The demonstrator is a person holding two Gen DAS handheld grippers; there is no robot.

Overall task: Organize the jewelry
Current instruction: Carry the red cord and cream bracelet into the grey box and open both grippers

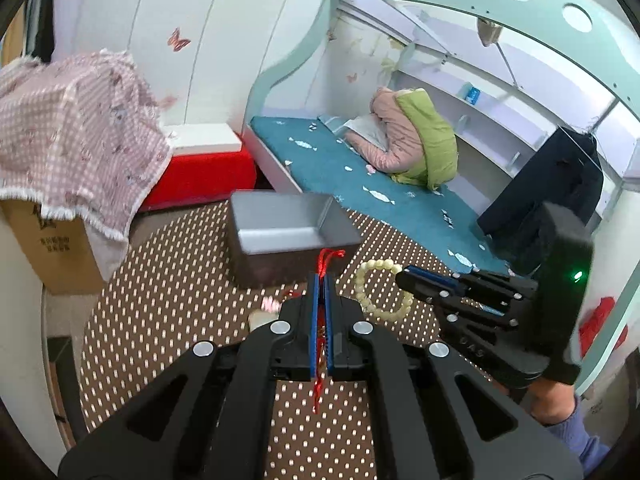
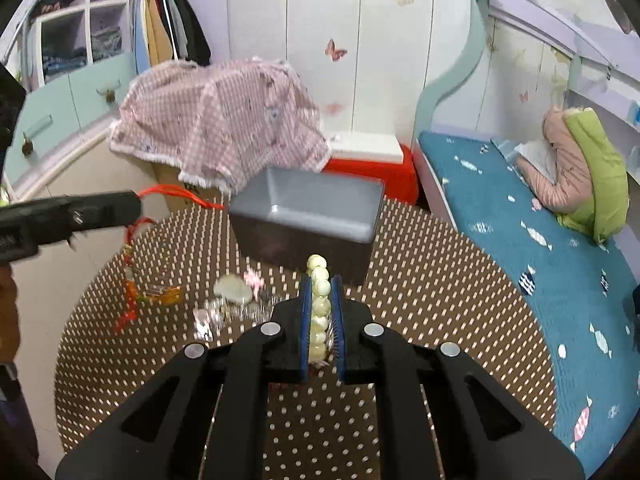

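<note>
My left gripper [image 1: 321,280] is shut on a red cord charm [image 1: 329,258]; in the right wrist view it hangs from that gripper [image 2: 136,204] with its red tassel pendant [image 2: 130,300] above the table. My right gripper [image 2: 320,280] is shut on a cream bead bracelet [image 2: 319,300]; the left wrist view shows the bracelet [image 1: 362,284] dangling from that gripper [image 1: 402,276]. An open grey box [image 2: 280,212] stands on the round dotted table [image 2: 440,320] just beyond both grippers; it also shows in the left wrist view [image 1: 280,236].
Loose jewelry lies on the table left of centre: a pale jade piece [image 2: 232,288], a pink piece [image 2: 252,278], clear crystal items [image 2: 208,320]. A checked pink cloth [image 2: 224,128] covers a cardboard box behind. A blue bed [image 2: 560,280] is at the right.
</note>
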